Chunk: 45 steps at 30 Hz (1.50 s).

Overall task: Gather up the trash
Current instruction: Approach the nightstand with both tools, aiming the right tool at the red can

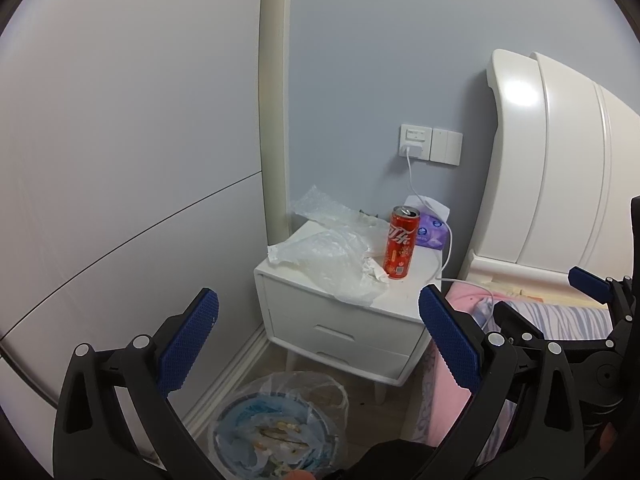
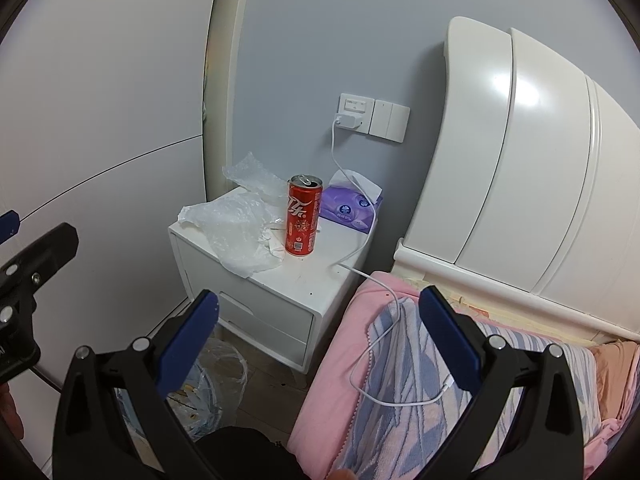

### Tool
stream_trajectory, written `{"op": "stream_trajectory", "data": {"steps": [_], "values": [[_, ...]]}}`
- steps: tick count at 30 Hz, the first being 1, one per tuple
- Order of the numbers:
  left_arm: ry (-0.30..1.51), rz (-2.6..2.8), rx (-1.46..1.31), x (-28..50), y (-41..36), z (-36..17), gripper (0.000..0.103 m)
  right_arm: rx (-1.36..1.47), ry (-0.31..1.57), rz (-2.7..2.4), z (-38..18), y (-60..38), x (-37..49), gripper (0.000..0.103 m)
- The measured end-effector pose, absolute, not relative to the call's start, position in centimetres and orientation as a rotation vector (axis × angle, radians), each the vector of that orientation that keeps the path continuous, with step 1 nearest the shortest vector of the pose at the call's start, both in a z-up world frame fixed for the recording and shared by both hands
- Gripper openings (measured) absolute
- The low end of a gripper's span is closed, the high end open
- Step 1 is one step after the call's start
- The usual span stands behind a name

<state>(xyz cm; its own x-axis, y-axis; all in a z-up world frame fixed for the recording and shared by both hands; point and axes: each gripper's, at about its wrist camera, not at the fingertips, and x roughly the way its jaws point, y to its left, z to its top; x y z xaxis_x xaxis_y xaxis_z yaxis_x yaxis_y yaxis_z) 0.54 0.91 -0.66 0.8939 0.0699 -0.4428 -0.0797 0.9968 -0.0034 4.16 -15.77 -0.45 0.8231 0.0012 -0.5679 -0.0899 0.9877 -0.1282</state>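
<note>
Left gripper: spread wide, holding nothing; blue pads frame the lower centre of its view, over the nightstand front and the bin.
Right gripper: also spread wide and empty; it fills the bottom of its view, above the nightstand's edge and the bed.
Can: red, upright, opened top, centre of frame on the nightstand. White script runs down its side, Coca-Cola style with Chinese characters; a small code square near the base shows in the right view but cannot be read.
Plastic wrap: crumpled clear sheets left of the can, one draped over the nightstand's front edge, touching or just beside the can's base.
Tissue pack: purple, behind and right of the can; round blue-white logos, the print too small to read.
Nightstand: white, two drawers, centre of frame.
Cable: white, from a charger in the wall socket, across the nightstand, onto the bed.
Bin: bottom centre, on the floor before the nightstand, lined with a clear bag, scraps inside.
Bed: lower right, pink sheet and blue-striped blanket, white headboard behind.
</note>
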Motion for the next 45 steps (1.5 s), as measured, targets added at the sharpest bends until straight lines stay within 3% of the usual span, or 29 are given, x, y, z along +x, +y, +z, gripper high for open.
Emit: {"op": "stream_trajectory", "data": {"steps": [45], "values": [[0.494,0.085,-0.03,4.3,1.7,-2.2,0.097,-0.111,0.641,0.05,-2.3,-16.8,7.5,0.097]]}}
